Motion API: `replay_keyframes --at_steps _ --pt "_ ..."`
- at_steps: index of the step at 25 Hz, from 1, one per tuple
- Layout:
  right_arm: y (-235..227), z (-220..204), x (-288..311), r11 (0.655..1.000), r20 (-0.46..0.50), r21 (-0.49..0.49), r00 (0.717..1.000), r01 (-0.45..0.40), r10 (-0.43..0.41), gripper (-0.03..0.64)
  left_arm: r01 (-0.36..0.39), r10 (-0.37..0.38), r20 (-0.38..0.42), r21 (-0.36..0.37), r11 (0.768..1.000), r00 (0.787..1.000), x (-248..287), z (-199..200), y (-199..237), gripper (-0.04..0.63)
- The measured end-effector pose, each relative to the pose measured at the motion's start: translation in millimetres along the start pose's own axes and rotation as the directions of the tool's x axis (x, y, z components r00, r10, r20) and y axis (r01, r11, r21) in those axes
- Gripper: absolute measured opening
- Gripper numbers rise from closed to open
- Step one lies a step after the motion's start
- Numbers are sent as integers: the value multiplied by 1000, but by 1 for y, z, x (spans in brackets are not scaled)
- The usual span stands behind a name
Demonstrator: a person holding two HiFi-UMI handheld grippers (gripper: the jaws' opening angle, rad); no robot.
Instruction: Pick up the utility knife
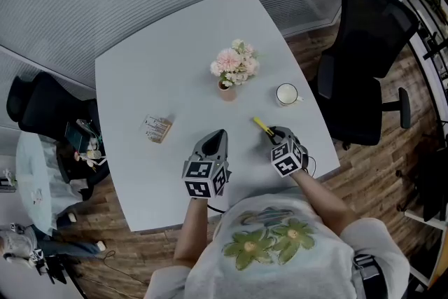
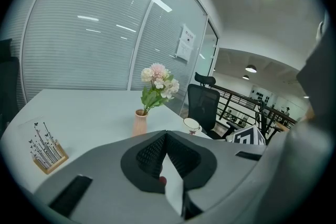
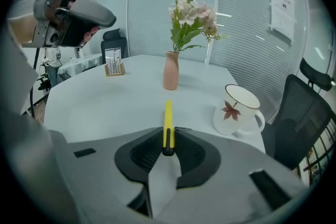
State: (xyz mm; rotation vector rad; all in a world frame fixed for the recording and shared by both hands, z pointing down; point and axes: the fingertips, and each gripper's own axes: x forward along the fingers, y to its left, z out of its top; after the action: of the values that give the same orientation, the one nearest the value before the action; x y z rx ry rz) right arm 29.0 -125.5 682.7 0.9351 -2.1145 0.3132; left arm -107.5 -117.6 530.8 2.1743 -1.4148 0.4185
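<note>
The utility knife is slim and yellow with a black rear end. It sticks out forward from between the jaws of my right gripper, which is shut on its rear part. In the head view the utility knife points up and left from the right gripper, near the table's right front edge. I cannot tell whether it touches the tabletop. My left gripper hovers over the table's front middle. In its own view the left gripper has its jaws closed together with nothing between them.
A pink vase of flowers stands mid-table, with a white mug with a leaf print to its right. A small wooden card holder sits at the left. A black office chair stands beyond the white table's right edge.
</note>
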Motion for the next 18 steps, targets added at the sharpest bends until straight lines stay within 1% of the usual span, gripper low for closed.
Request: replay_keyframes --at_steps 7,18 --pt "3 6 -7 1000 18 -24 1000 0 0 72 2 -2 3 6 1000 1000 -2 0 -2 2" --pt "2 20 -18 1000 60 -24 998 -2 3 72 3 -3 0 11 1000 1000 -3 -1 -6 2"
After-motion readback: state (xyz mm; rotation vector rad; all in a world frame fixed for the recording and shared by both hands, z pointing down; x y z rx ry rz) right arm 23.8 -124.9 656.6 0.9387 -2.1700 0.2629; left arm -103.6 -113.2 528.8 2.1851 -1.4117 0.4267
